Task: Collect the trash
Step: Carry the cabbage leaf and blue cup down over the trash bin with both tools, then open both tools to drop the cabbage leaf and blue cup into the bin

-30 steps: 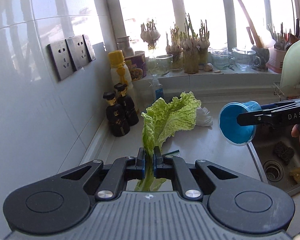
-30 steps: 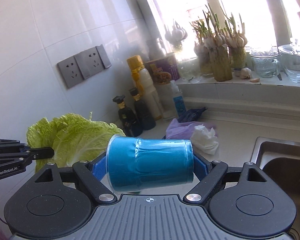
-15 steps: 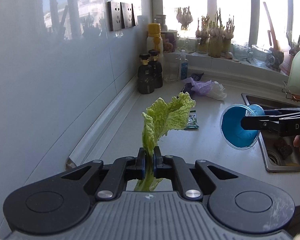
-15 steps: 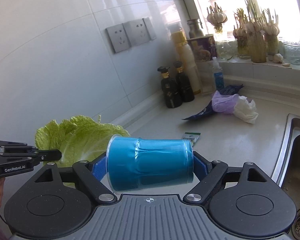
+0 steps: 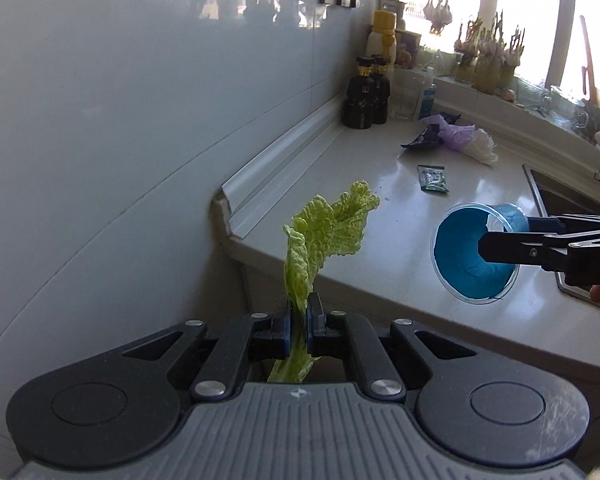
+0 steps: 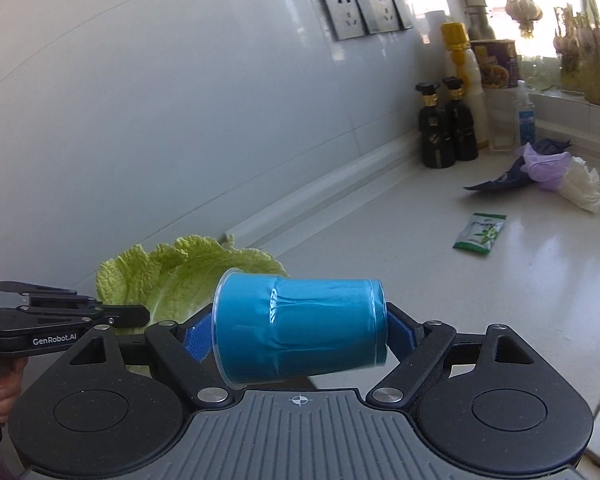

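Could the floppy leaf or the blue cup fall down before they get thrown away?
Maybe. The left gripper pinches the cabbage leaf only near its stalk, and most of it flops free, so it could tear or slip out. The right gripper squeezes the blue cup sideways, end to end; the thin plastic might buckle and pop loose. Both hang near the counter edge, so a drop could land on the floor.
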Demonstrator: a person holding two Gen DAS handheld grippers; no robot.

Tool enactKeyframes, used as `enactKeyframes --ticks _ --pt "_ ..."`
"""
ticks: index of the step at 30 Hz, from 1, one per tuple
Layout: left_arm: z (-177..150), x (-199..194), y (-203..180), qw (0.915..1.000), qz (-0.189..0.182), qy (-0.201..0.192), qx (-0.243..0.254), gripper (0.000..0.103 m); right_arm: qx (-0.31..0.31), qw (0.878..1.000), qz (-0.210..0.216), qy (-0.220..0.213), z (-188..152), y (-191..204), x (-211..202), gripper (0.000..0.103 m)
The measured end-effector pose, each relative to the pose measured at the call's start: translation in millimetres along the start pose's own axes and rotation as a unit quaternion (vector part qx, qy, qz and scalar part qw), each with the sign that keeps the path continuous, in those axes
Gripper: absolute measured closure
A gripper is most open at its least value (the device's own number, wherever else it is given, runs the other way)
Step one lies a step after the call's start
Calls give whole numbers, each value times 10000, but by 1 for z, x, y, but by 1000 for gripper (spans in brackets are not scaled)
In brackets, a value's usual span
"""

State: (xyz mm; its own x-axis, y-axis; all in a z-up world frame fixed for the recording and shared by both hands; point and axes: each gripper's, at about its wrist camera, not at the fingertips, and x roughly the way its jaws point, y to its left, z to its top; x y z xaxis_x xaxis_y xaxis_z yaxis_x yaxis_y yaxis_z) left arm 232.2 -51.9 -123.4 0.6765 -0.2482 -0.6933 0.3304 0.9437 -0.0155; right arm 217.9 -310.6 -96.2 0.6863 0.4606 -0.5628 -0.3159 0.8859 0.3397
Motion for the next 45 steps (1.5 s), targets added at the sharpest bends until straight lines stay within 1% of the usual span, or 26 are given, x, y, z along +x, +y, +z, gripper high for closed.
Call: enactKeyframes --ticks 6,11,19,25,33,37,40,43,45 --pt "-35 -1 24 9992 138 264 -272 97 -278 9988 269 292 -22 37 20 18" --pt "-61 3 39 9975 190 511 -458 97 -454 9960 390 658 -48 61 42 17" --pt "-109 31 51 9913 232 1132 -630 97 -499 9881 424 1394 -100 80 92 17" --pt "-141 54 57 9856 236 1521 -704 97 -426 9806 308 1886 -136 79 129 17" --pt "-168 84 64 9781 190 1884 -860 97 -340 9705 166 2382 -173 68 168 17" --pt "-182 104 70 9720 182 2127 -979 96 -253 9643 83 2635 -192 60 188 17" --pt "-194 118 77 9661 174 2277 -1207 96 -105 9591 52 2827 -203 53 206 17" --pt "-202 131 82 9613 237 2393 -1342 96 28 9551 31 2964 -208 50 228 17" --pt "-204 142 82 9584 274 2478 -1392 96 62 9529 29 3033 -213 50 234 17"
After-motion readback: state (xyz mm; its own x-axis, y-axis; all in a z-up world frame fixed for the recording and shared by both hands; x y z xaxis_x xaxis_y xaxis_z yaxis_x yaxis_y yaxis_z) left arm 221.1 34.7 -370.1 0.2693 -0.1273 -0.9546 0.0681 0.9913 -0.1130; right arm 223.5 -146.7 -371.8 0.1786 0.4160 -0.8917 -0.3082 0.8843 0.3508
